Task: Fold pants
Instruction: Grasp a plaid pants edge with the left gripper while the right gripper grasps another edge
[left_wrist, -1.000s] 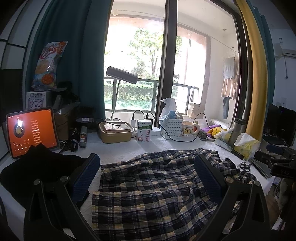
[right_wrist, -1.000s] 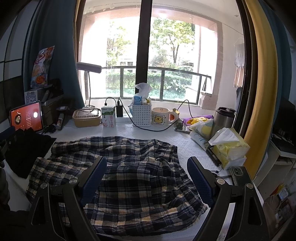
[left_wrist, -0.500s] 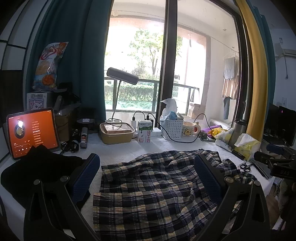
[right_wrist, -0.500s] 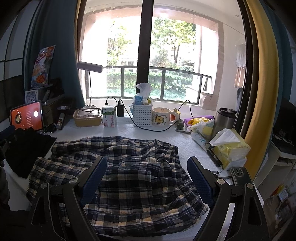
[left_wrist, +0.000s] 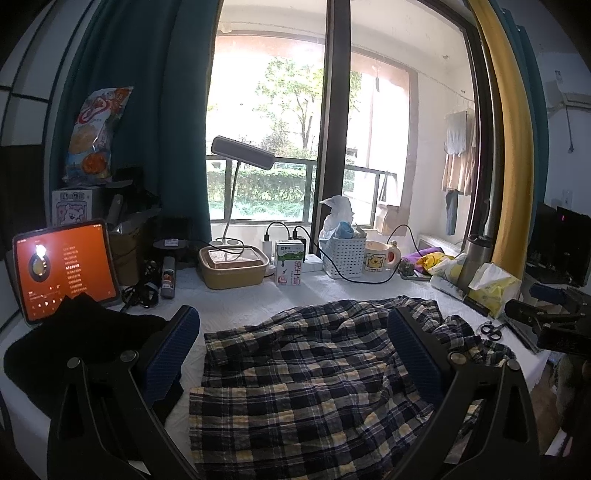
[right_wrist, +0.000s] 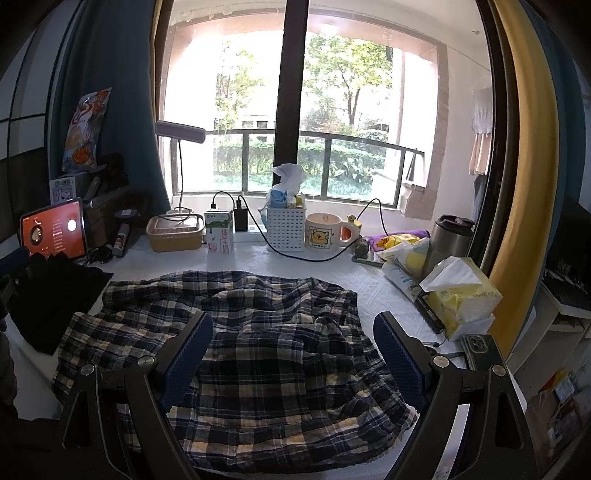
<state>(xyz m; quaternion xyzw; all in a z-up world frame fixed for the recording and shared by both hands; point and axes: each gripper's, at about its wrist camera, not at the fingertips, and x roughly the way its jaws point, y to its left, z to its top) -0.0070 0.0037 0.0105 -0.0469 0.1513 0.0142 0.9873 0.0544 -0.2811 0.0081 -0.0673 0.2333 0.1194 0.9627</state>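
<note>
Navy, white and yellow plaid pants (left_wrist: 306, 373) lie rumpled across the white table (left_wrist: 236, 299), also seen spread out in the right wrist view as the pants (right_wrist: 258, 332). My left gripper (left_wrist: 293, 332) hovers open above their left part, nothing between its blue pads. My right gripper (right_wrist: 293, 339) hangs open above their right half, its pads apart and empty. The right gripper (left_wrist: 546, 306) also shows at the far right edge of the left wrist view.
A black garment (left_wrist: 74, 339) lies at the left by an orange-screened tablet (left_wrist: 64, 273). Along the window stand a lamp (left_wrist: 242, 151), lunch box (left_wrist: 233, 266), milk carton (left_wrist: 290, 262), white basket (left_wrist: 343, 254) and mug (left_wrist: 378, 256). Tissue pack (right_wrist: 461, 299), phone (right_wrist: 480, 350) and scissors (left_wrist: 489, 328) sit at the right.
</note>
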